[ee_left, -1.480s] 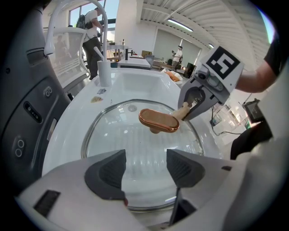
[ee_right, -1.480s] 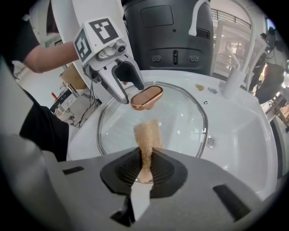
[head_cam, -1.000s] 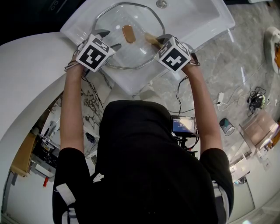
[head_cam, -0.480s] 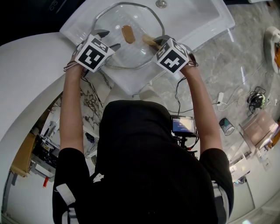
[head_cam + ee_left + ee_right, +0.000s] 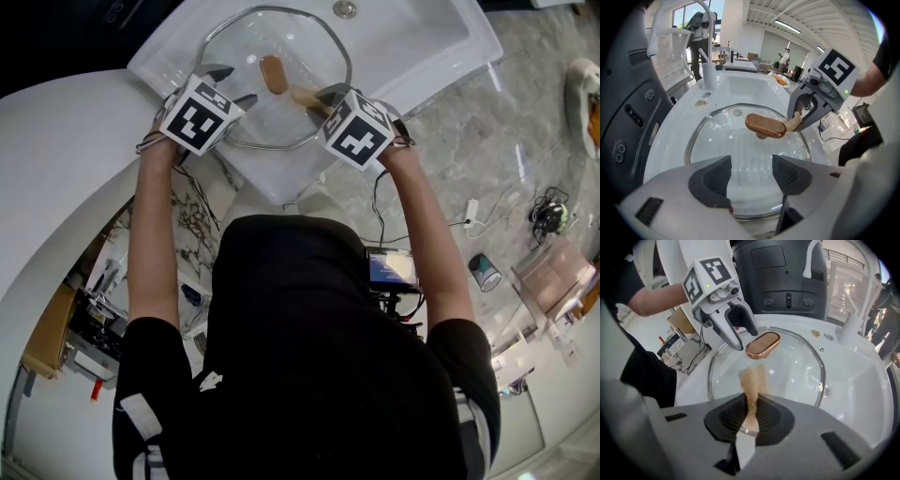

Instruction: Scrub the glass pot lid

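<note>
Glass pot lid lies flat in a white sink, with its copper-coloured handle facing up in the middle. The left gripper is at the near left edge of the lid. In the left gripper view its two dark pads stand clearly apart, with only the glass showing between them. The right gripper is at the near right edge, and its jaws are closed tightly on a brown scrubber. The scrubber points out over the glass, and its tip is just beside the handle. Whether the tip presses on the glass, I cannot tell. A white faucet rises at the far side of the sink.
</note>
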`<state>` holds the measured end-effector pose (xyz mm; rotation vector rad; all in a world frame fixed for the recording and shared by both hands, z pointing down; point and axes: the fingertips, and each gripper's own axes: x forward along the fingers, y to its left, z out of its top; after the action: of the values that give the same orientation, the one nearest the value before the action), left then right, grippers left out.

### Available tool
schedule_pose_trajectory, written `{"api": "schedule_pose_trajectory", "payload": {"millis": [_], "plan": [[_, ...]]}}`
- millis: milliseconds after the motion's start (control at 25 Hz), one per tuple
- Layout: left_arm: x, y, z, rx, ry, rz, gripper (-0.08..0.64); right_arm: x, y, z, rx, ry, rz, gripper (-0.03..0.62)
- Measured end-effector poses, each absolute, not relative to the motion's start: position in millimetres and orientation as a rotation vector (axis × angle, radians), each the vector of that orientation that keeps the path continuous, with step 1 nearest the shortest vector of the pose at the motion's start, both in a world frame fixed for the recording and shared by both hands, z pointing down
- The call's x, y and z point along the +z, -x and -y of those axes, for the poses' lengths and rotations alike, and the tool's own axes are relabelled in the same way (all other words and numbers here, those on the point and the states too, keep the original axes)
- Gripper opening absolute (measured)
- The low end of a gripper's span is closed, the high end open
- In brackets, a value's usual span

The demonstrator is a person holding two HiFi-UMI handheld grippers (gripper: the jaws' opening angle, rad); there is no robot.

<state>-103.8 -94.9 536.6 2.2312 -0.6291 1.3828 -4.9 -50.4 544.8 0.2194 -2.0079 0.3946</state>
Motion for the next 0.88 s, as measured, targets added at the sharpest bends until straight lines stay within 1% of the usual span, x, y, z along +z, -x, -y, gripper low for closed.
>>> {"api": "schedule_pose_trajectory", "payload": {"millis": [480, 880], "plan": [[534.7, 103.1, 97.5, 1.383, -2.227, 0.631, 0.273, 541.6, 12.9, 44.8, 0.405, -0.184, 2.028, 0.025], [535.2, 103.7, 97.5, 1.381, -2.224, 0.634, 0.272, 539.1, 39.8, 15.7, 0.440, -0.069, 2.068, 0.025]]}}
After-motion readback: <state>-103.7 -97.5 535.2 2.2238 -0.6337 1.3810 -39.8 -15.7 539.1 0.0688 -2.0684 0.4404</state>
